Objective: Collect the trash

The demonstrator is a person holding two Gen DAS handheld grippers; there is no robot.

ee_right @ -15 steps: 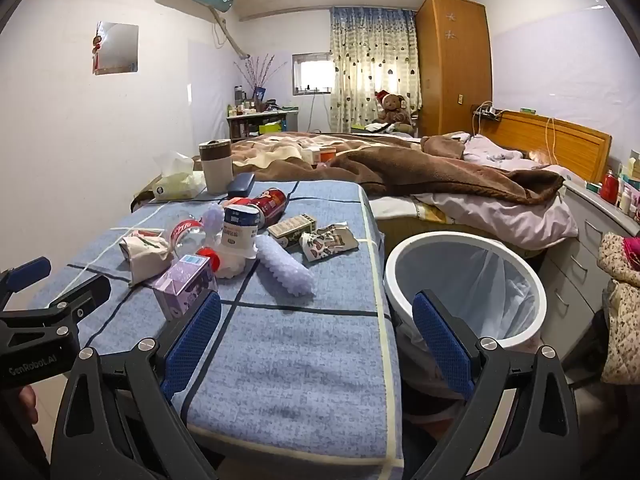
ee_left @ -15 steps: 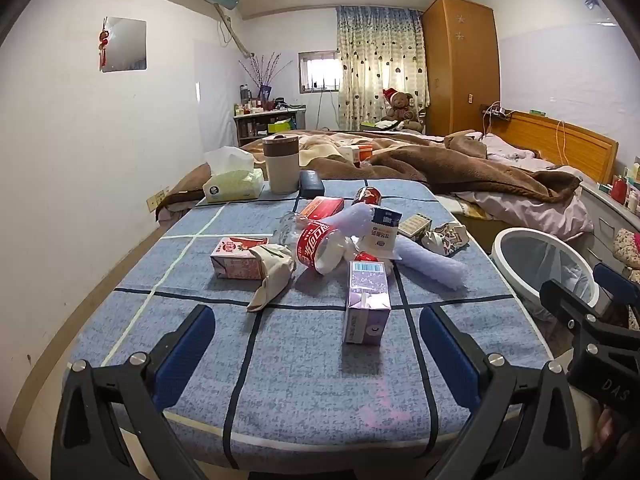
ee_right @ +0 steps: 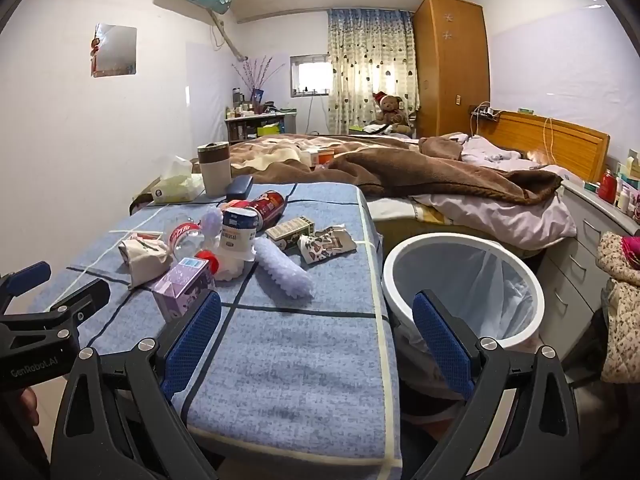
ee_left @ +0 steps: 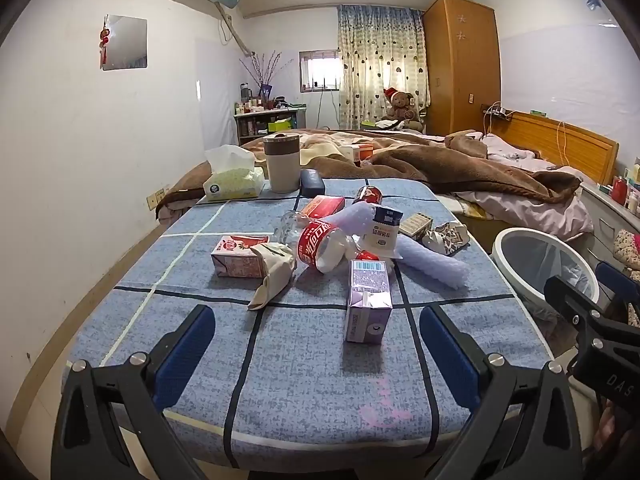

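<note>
Trash lies in a heap on the blue cloth-covered table [ee_left: 304, 376]: a purple carton [ee_left: 368, 300], a pink carton [ee_left: 238, 258], a crumpled paper bag [ee_left: 276, 272], a plastic bottle with red label [ee_left: 320, 244], a lilac bubble-wrap roll [ee_left: 430, 264], a red can [ee_left: 368, 195]. A white bin [ee_right: 464, 284] with a clear liner stands right of the table. My left gripper [ee_left: 318, 354] is open, just short of the purple carton. My right gripper [ee_right: 318, 330] is open over the table's near right edge, beside the bin.
A tissue box [ee_left: 234, 182], a beige canister [ee_left: 282, 162] and a dark case [ee_left: 312, 188] stand at the table's far end. A bed with a brown blanket [ee_left: 460, 168] lies behind. Drawers [ee_right: 580, 248] stand to the right of the bin.
Both grippers have edged slightly forward toward the table. Nothing on the table has moved.
</note>
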